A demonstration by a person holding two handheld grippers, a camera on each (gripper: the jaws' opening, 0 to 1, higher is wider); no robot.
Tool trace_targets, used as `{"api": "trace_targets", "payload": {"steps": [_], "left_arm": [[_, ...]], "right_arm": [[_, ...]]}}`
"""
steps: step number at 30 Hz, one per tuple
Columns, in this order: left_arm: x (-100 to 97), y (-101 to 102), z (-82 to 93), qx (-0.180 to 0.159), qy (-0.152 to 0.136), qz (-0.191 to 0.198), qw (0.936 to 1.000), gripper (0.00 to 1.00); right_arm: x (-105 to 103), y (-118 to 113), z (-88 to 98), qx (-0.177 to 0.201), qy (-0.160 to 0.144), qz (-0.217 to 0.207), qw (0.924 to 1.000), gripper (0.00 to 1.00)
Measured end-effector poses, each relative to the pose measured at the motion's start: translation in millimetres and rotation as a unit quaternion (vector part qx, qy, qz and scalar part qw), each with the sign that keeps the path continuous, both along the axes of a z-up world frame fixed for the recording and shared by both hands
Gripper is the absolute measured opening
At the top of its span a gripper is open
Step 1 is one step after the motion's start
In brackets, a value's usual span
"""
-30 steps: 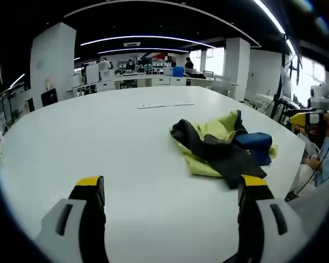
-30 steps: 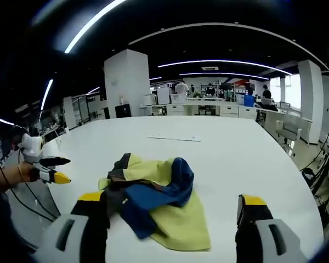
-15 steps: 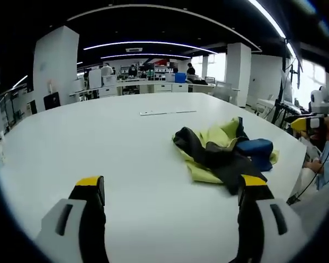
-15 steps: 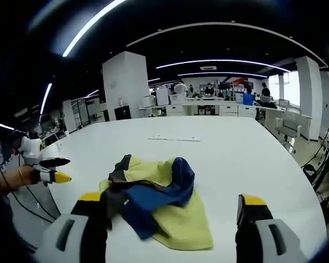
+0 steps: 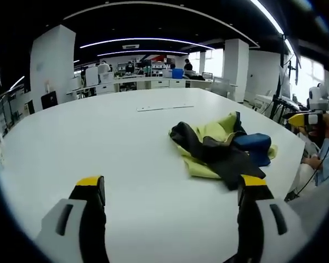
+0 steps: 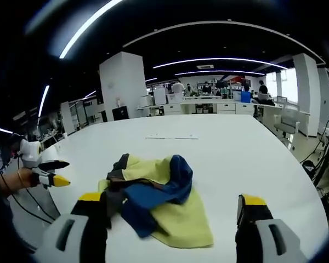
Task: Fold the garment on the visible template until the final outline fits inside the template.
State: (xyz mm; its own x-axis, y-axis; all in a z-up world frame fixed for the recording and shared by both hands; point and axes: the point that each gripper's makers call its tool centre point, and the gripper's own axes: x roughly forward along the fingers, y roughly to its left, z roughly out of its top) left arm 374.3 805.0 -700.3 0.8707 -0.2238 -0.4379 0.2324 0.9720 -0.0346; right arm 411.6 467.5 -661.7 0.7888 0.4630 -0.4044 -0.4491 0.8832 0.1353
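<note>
Garment (image 6: 153, 194) is lying crumpled in a heap on the white table (image 5: 98, 142), yellow cloth underneath with dark and blue parts bunched on top, so nothing is folded yet. I am holding my right gripper (image 6: 167, 213) low over the near table edge with its jaws spread wide and nothing between them; the heap is sitting just ahead, its dark corner reaching toward the left jaw. I am keeping my left gripper (image 5: 172, 192) off to the side, jaws equally wide and empty, with the garment (image 5: 222, 148) lying ahead near its right jaw. I am judging this as a pause to look for a seam or hem before spreading the cloth flat. A thin pale strip (image 5: 164, 108) farther across the table may belong to the template; I cannot tell.
</note>
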Motion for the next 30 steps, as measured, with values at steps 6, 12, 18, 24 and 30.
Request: {"api": "trace_targets", "payload": {"steps": [6, 12, 18, 24, 30], "left_arm": [[1.2, 1, -0.7, -0.001, 0.001, 0.001, 1.0, 0.97], [2.1, -1, 0.1, -0.007, -0.001, -0.003, 1.0, 0.94], [3.1, -3, 0.0, -0.003, -0.002, -0.01, 0.9999, 0.9], [3.7, -8, -1.6, 0.003, 0.0, -0.019, 0.9998, 0.85], [2.7, -14, -1.2, 0.012, 0.003, -0.031, 0.9995, 0.81]], "right_arm": [[1, 3, -4.6, 0.003, 0.007, 0.0, 1.0, 1.0], [2, 6, -5.6, 0.001, 0.009, 0.001, 1.0, 0.99], [4, 4, -5.5, -0.006, 0.004, 0.001, 1.0, 0.96], [7, 2, -5.0, -0.001, 0.0, 0.002, 1.0, 0.9], [13, 5, -4.6, -0.001, -0.006, 0.013, 0.9999, 0.86]]}}
